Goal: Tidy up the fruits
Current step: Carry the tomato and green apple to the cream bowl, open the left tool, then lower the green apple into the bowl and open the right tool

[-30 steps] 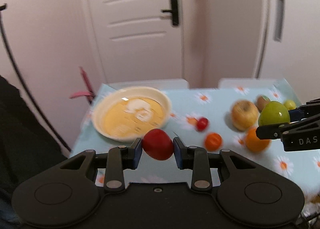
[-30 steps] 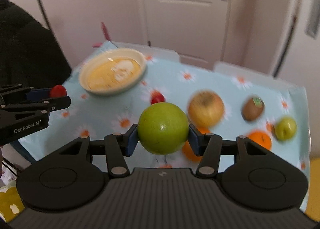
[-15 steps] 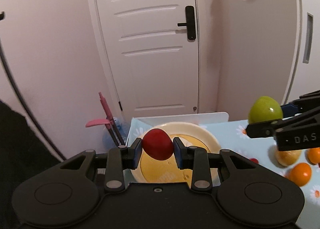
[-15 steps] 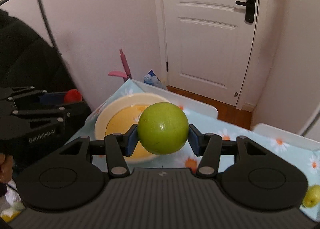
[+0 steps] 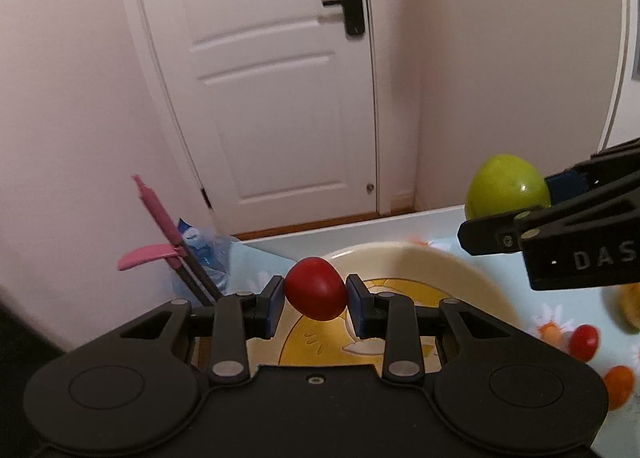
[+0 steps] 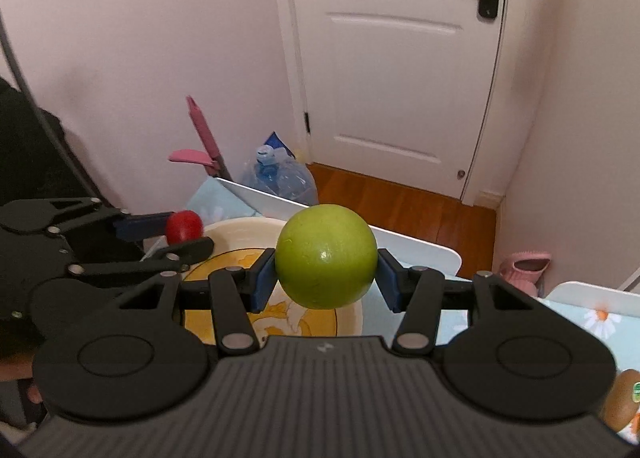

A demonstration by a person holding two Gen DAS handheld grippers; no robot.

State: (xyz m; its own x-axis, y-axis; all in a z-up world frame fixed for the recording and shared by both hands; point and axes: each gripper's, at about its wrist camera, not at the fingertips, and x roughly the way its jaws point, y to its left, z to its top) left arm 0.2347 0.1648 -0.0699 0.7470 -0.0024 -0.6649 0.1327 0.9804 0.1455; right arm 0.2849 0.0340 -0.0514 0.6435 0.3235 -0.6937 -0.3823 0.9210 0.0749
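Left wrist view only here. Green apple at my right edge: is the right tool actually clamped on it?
Observer: Yes. The right wrist view shows the right tool with both blue pads pressed on the green apple.
Operator: Any fruit I'm missing?
Observer: A kiwi with a sticker, at the bottom right edge of that view.
Operator: Floor past the table?
Observer: A pink item sits on the floor by the wall, beyond the table edge.

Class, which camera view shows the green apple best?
The right wrist view: the green apple sits centred and sharp, clamped in the right tool. The left wrist view shows it smaller, at the right edge, partly hidden.
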